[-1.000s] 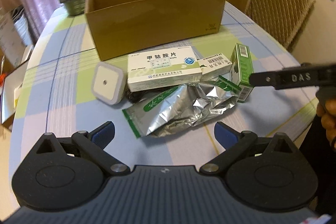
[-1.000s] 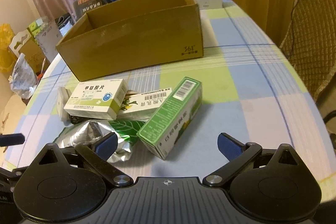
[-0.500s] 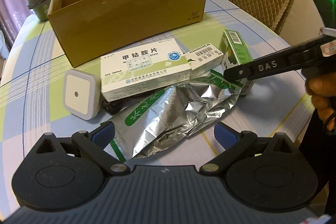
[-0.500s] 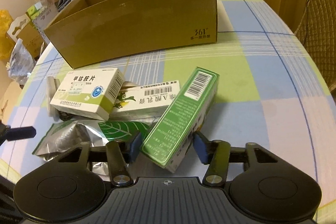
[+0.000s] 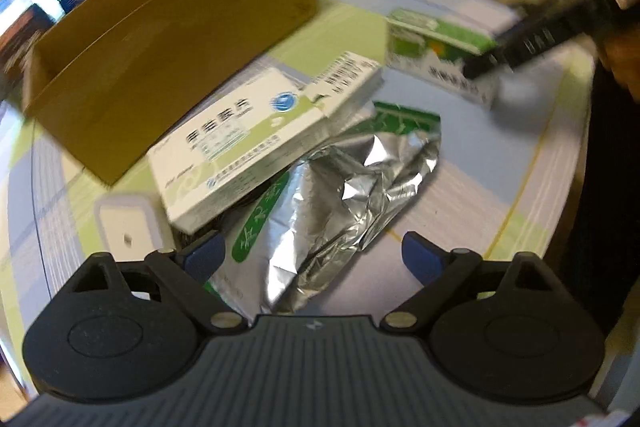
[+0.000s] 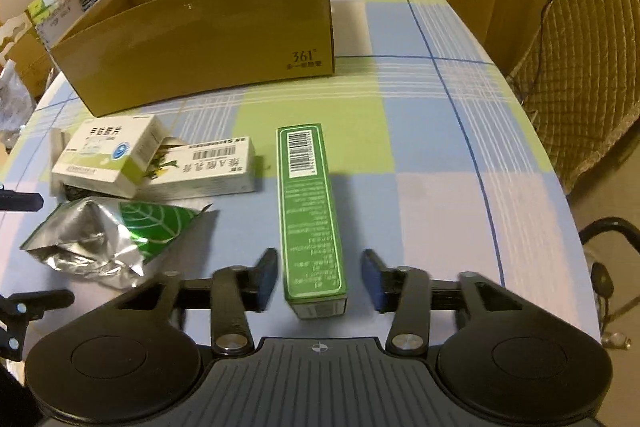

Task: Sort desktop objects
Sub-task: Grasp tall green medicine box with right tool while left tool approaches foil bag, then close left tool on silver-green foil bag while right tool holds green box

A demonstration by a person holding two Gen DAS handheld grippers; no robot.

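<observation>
The right hand-held gripper, matte black with blue pads, sits narrowed around the near end of a long, glossy green carton, with a thin gap showing at each pad, so the fingers bracket it without visibly pressing. The carton is a slim rectangular box printed with fine white text and a barcode at its far end, lying flat on the counter, whose cloth is a smooth check of pale blue, lime green and lilac. To its left a crumpled silver foil pouch with a green leaf print lies creased and shiny. In the left wrist view the left hand-held gripper hangs wide open over that pouch, its blue tips to either side of the foil. Just beyond the pouch, a white and green medicine box leans on a flatter white barcode box, both crisp cardboard. A small white square device with rounded corners lies beside them. Farther back stands a plain brown corrugated cardboard box, open-topped, with "361°" printed on its front.
</observation>
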